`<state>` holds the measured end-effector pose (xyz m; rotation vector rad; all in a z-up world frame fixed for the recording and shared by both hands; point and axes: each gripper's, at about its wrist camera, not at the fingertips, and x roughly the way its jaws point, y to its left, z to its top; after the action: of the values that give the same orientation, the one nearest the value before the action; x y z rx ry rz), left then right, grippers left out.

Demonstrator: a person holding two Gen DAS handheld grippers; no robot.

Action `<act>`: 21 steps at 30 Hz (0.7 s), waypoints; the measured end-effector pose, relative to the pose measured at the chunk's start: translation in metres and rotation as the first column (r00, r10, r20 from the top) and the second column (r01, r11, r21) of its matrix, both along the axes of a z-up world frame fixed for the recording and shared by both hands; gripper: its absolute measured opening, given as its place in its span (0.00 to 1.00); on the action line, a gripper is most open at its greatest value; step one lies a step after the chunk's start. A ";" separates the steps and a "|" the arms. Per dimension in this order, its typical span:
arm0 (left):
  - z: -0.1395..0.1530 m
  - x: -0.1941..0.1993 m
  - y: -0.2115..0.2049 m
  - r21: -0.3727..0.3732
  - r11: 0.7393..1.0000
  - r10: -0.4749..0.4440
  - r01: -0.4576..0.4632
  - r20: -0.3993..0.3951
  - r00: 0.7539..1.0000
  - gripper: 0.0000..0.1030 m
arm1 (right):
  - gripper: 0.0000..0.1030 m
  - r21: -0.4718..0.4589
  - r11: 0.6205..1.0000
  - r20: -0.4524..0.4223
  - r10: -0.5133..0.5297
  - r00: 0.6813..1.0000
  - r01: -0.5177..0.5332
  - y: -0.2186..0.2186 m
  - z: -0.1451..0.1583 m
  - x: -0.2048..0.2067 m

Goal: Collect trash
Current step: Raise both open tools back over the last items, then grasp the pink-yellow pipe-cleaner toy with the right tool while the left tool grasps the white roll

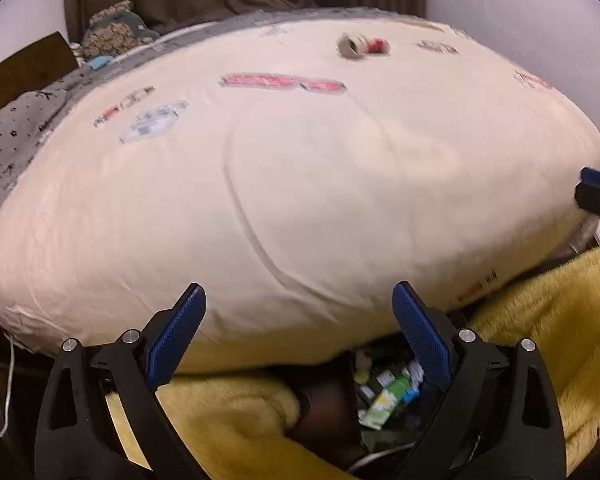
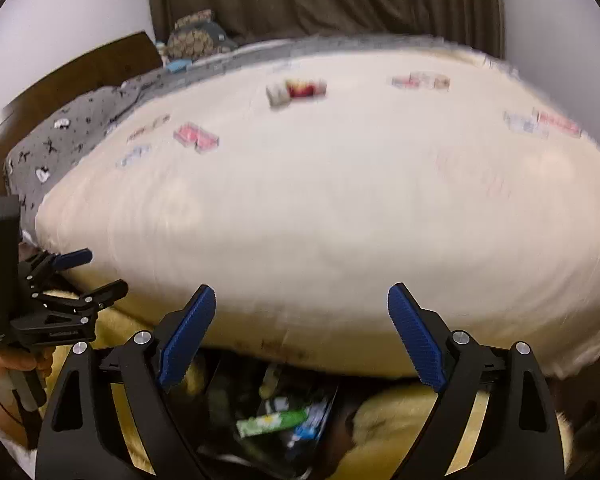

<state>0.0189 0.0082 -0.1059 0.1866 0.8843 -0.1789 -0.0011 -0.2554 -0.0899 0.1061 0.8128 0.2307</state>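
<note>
Left gripper [image 1: 299, 316]: jaws spread wide, nothing between them.
Right gripper [image 2: 302, 316]: jaws wide apart, empty.
Trash bag [image 2: 276, 412]: dark, open, just below both grippers' fingers, between yellow fleece folds [image 1: 228, 412].
Green wrapper [image 2: 272, 422]: lay inside the bag.
Small carton [image 1: 362, 46]: well away, far across the cream bedcover [image 1: 300, 184].

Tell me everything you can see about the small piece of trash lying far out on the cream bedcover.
The trash looks like a crumpled wrapper or small pack, grey-beige at one end and red and white at the other. It lies alone on the cream bedcover, near the far edge, touching nothing else. Motion blur hides any print. Neither gripper is near it.
</note>
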 end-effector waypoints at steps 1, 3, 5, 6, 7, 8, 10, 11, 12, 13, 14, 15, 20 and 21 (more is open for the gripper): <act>0.006 0.003 0.001 0.001 1.000 0.005 -0.005 0.012 1.000 0.87 | 0.88 -0.006 1.000 0.016 -0.002 1.000 0.002 -0.001 0.005 0.004; 0.011 0.011 0.002 0.003 1.000 0.011 -0.011 0.030 1.000 0.87 | 0.92 -0.023 1.000 0.044 -0.003 0.999 0.004 -0.003 0.016 0.012; 0.016 0.019 0.005 0.006 1.000 0.014 -0.014 0.042 0.999 0.87 | 0.93 -0.044 0.999 0.077 0.000 0.997 0.004 -0.004 0.026 0.022; 0.017 0.023 0.005 0.006 1.000 0.013 -0.014 0.047 0.999 0.87 | 0.93 -0.055 0.998 0.089 0.000 0.996 0.005 -0.005 0.029 0.029; 0.018 0.026 0.004 0.004 1.000 0.012 -0.013 0.053 0.999 0.87 | 0.93 -0.060 0.998 0.094 -0.001 0.996 0.007 -0.004 0.031 0.031; 0.021 0.031 0.003 -0.001 1.000 0.012 -0.012 0.058 0.998 0.87 | 0.93 -0.065 0.998 0.097 -0.002 0.995 0.008 -0.006 0.033 0.039; 0.024 0.039 0.005 -0.014 1.000 0.009 -0.008 0.064 0.998 0.87 | 0.93 -0.065 0.998 0.096 0.002 0.995 0.004 -0.006 0.037 0.052; 0.026 0.045 0.004 -0.021 1.000 0.007 -0.006 0.066 0.998 0.87 | 0.93 -0.064 0.998 0.097 0.005 0.995 0.001 -0.006 0.038 0.060; 0.028 0.051 0.003 -0.029 1.000 0.007 -0.005 0.067 0.998 0.87 | 0.93 -0.065 0.998 0.095 0.006 0.995 0.000 -0.006 0.039 0.071; 0.029 0.060 0.002 -0.040 0.999 0.007 -0.004 0.068 0.998 0.87 | 0.93 -0.065 0.998 0.093 0.005 0.996 0.001 -0.005 0.040 0.076; 0.030 0.069 0.000 -0.054 0.999 0.005 -0.001 0.067 0.998 0.87 | 0.93 -0.064 0.998 0.091 0.005 0.996 0.001 -0.004 0.040 0.087; 0.030 0.075 -0.001 -0.061 0.998 0.003 0.001 0.065 0.998 0.87 | 0.93 -0.063 0.998 0.089 0.004 0.996 0.001 -0.003 0.040 0.095; 0.031 0.113 -0.017 -0.087 0.996 -0.013 0.018 0.058 0.998 0.87 | 0.93 -0.072 0.997 0.080 -0.013 0.997 0.019 0.000 0.034 0.146; 0.030 0.120 -0.021 -0.085 0.996 -0.018 0.022 0.059 0.998 0.87 | 0.93 -0.076 0.997 0.079 -0.012 0.997 0.018 0.001 0.033 0.154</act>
<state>0.1387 -0.0124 -0.0759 0.1204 0.8156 -0.2285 0.1531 -0.2546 -0.0572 0.0309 0.7413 0.1877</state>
